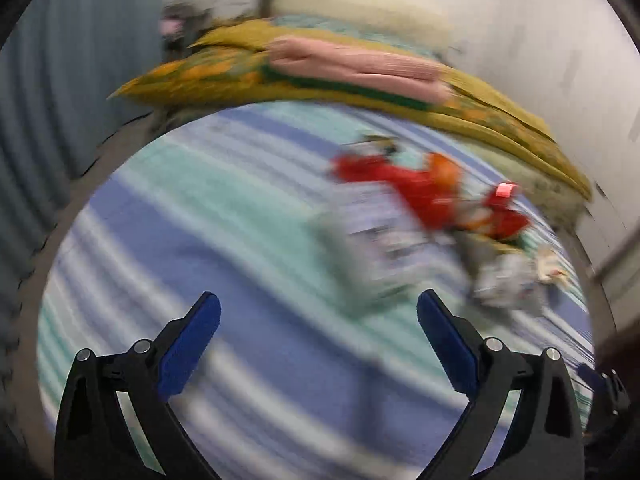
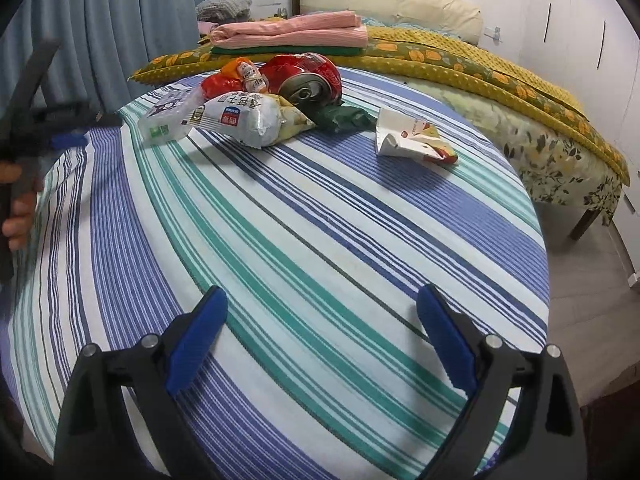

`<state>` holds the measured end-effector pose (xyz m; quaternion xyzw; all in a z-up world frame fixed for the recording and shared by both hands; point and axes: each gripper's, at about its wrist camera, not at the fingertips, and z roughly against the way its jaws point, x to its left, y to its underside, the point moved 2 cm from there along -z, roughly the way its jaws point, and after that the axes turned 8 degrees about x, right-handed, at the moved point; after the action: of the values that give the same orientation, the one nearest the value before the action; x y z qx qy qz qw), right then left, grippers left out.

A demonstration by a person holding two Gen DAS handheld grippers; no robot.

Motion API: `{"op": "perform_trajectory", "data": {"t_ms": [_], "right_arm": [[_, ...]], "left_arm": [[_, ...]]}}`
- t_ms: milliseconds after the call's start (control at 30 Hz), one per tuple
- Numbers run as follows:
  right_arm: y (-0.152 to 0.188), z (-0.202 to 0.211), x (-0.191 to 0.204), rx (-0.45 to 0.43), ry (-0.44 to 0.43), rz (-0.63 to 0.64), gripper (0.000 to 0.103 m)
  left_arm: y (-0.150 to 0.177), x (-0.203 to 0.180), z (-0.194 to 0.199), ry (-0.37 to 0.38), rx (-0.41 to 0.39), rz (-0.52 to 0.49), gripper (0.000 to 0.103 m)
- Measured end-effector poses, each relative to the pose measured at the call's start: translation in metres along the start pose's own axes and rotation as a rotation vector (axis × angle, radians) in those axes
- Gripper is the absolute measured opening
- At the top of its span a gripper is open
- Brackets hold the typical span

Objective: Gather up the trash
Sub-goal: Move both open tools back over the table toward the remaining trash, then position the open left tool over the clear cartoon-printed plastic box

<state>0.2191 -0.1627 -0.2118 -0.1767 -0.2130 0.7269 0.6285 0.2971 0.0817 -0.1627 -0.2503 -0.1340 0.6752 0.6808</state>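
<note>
1. Two grippers hang over a round table (image 2: 304, 216) draped in a blue, green and white striped cloth; the right gripper (image 2: 322, 306) has its blue-padded jaws spread wide with nothing between them, only bare cloth beneath.
2. Trash lies in a cluster at the table's far side, well ahead of the right jaws: a crushed red can (image 2: 310, 78), a white snack bag (image 2: 244, 118), a clear plastic packet (image 2: 168, 116), a dark green wrapper (image 2: 344, 118); a crumpled white paper cup (image 2: 408, 138) sits apart to the right.
3. The left gripper (image 1: 319, 310) is likewise wide open and empty; its view is motion-blurred, with red wrappers (image 1: 420, 192) ahead and to the right of the jaws.
4. A hand (image 2: 18, 208) grips the left tool at the right view's left edge; a bed (image 2: 540, 120) stands behind the table.
</note>
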Motion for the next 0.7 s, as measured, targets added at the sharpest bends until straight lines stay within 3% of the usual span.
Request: {"op": "perform_trajectory", "data": {"t_ms": [100, 133, 367, 400, 433, 500, 700], "right_arm": [[0.0, 0.0, 0.0, -0.002, 0.005, 0.001, 0.093], [0.0, 0.0, 0.0, -0.002, 0.005, 0.0, 0.093], [0.0, 0.0, 0.001, -0.006, 0.009, 0.001, 0.093], [0.001, 0.0, 0.001, -0.005, 0.008, 0.0, 0.093], [0.0, 0.0, 0.001, -0.004, 0.004, -0.002, 0.093], [0.001, 0.0, 0.0, -0.001, -0.001, -0.005, 0.093], [0.002, 0.001, 0.0, -0.005, 0.006, -0.01, 0.093]], "left_arm": [[-0.019, -0.037, -0.017, -0.033, 0.025, -0.072, 0.097], [-0.026, -0.046, -0.03, -0.076, 0.043, -0.083, 0.097], [-0.039, -0.041, -0.067, -0.176, 0.111, -0.055, 0.097], [-0.035, -0.039, -0.065, -0.174, 0.109, -0.059, 0.097], [-0.033, -0.037, -0.063, -0.152, 0.106, -0.066, 0.09], [-0.027, -0.034, -0.059, -0.105, 0.109, -0.085, 0.069], [-0.001, -0.026, -0.034, -0.057, 0.109, -0.159, 0.066]]}}
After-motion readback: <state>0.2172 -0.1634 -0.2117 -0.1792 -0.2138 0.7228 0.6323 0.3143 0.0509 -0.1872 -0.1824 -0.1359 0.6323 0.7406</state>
